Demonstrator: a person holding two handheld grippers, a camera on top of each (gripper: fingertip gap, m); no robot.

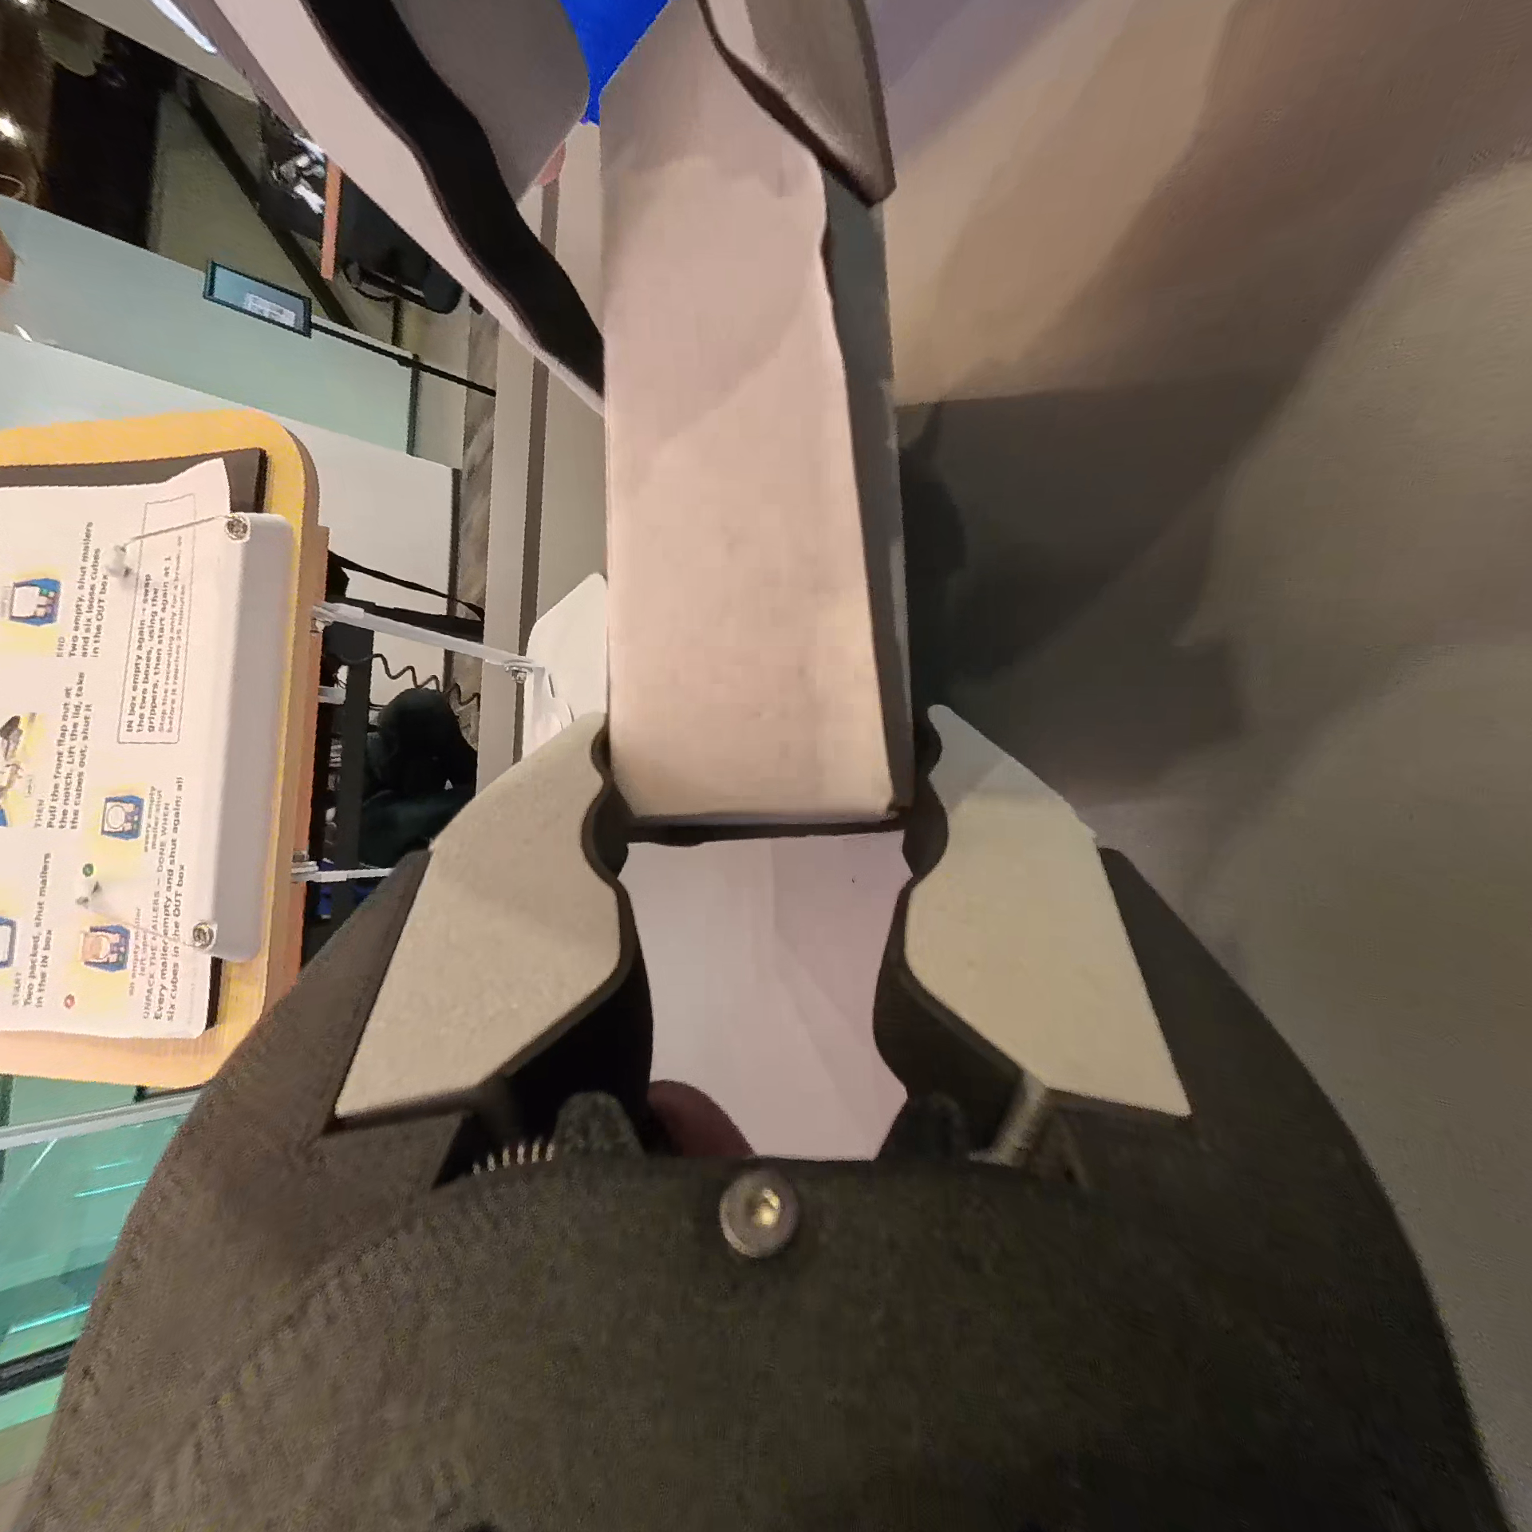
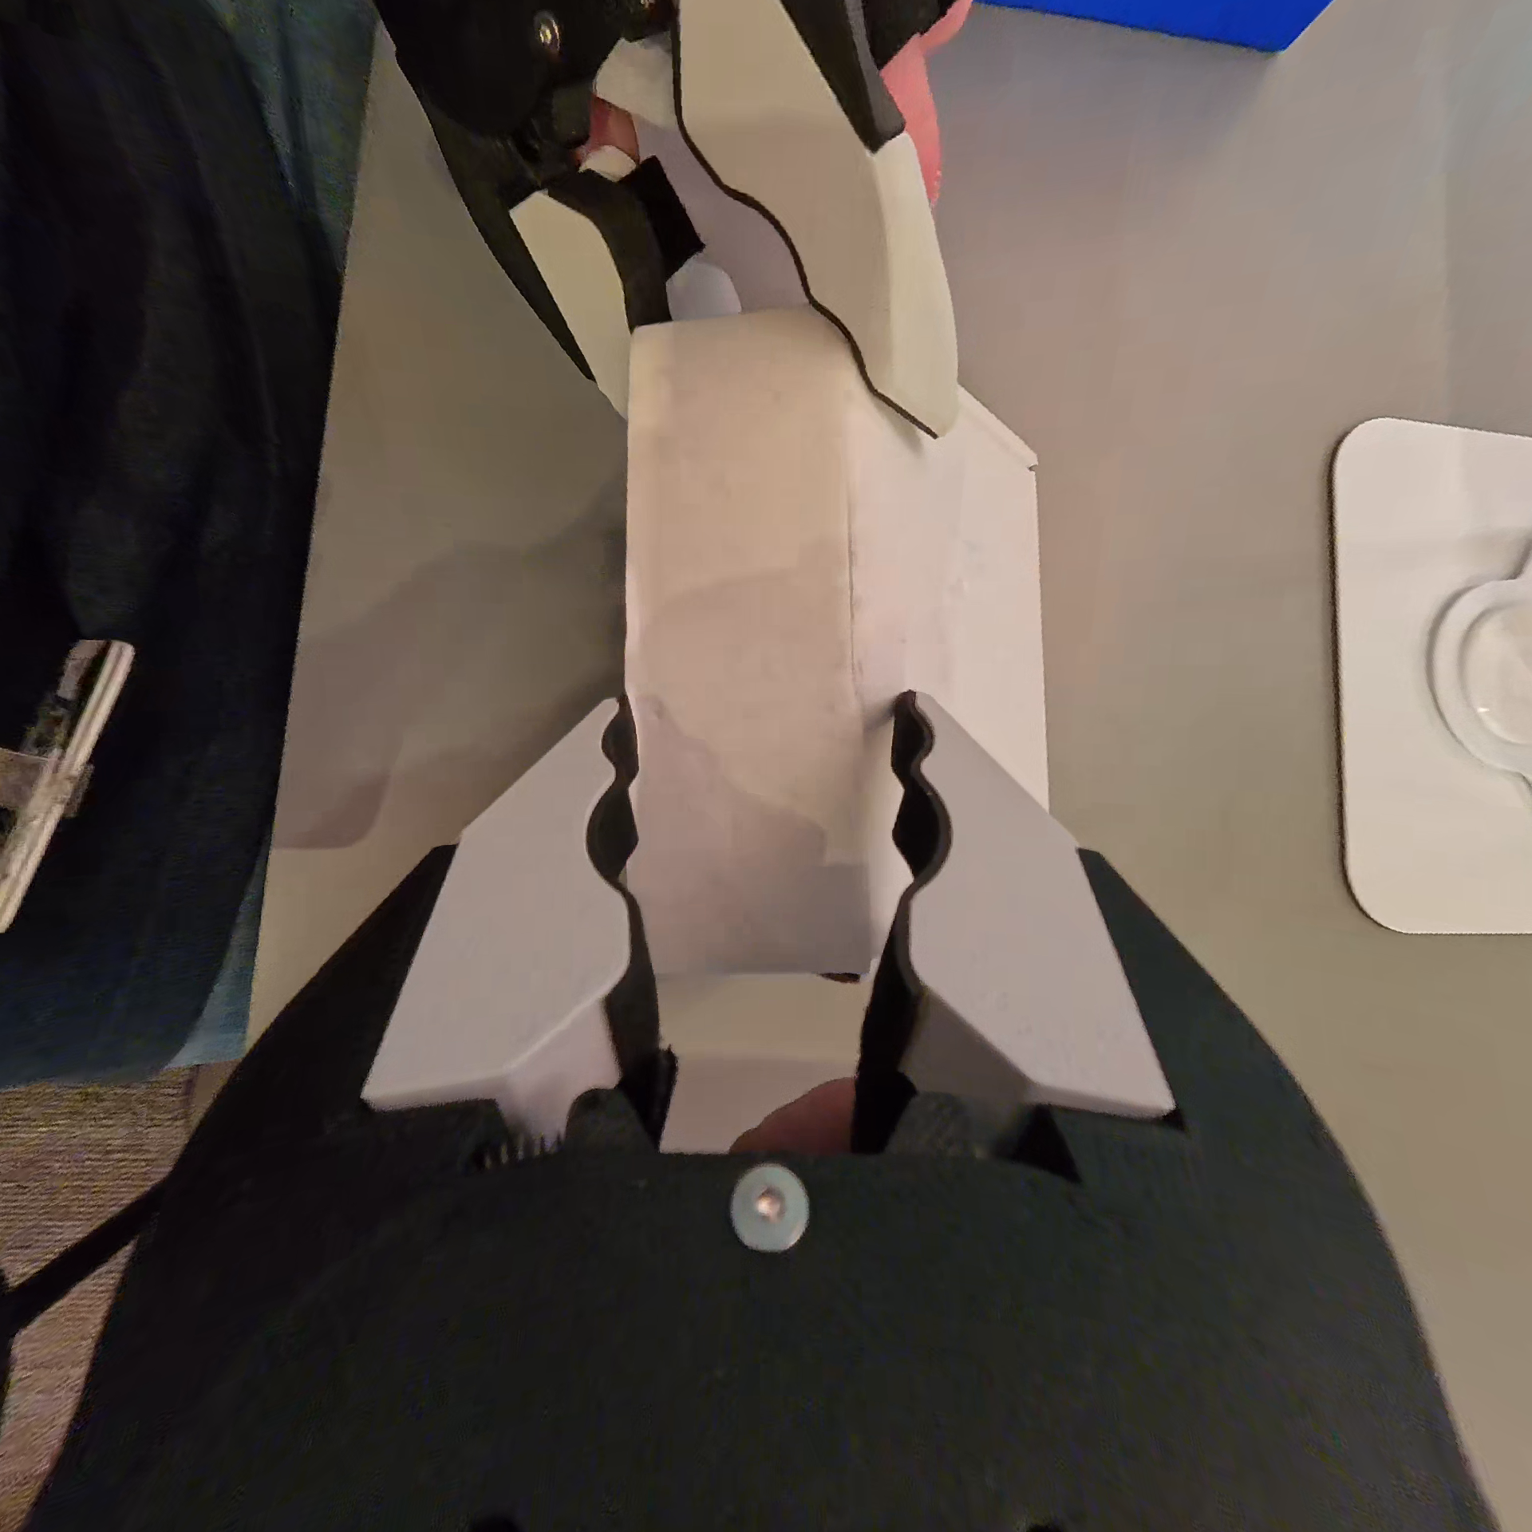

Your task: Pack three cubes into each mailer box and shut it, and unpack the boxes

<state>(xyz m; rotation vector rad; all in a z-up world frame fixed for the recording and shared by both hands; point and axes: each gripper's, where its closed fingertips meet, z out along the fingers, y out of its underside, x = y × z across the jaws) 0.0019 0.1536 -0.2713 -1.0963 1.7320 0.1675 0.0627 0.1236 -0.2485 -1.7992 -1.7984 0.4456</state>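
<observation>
A: Right gripper point(image 2: 767, 746) clamped on near end of white mailer box point(image 2: 738, 580), frame centre, long axis running straight ahead.
B: Left?
A: Left gripper point(image 1: 758, 771) clamps opposite end; each holds its own end.

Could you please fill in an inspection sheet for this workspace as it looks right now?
Surface: grey table, bare where visible.
Job's things: one white mailer box, shut, held off the table between both grippers; blue bin at the far edge; no cubes seen.
Clutter: white moulded tray lying flat to the right of the box.
Grippers: left gripper clamped on one end of the box; right gripper clamped on the opposite end.
Cables: a coiled black cord in the background.
Surroundings: instruction sheet on a wooden board; a person's dark sleeve.
</observation>
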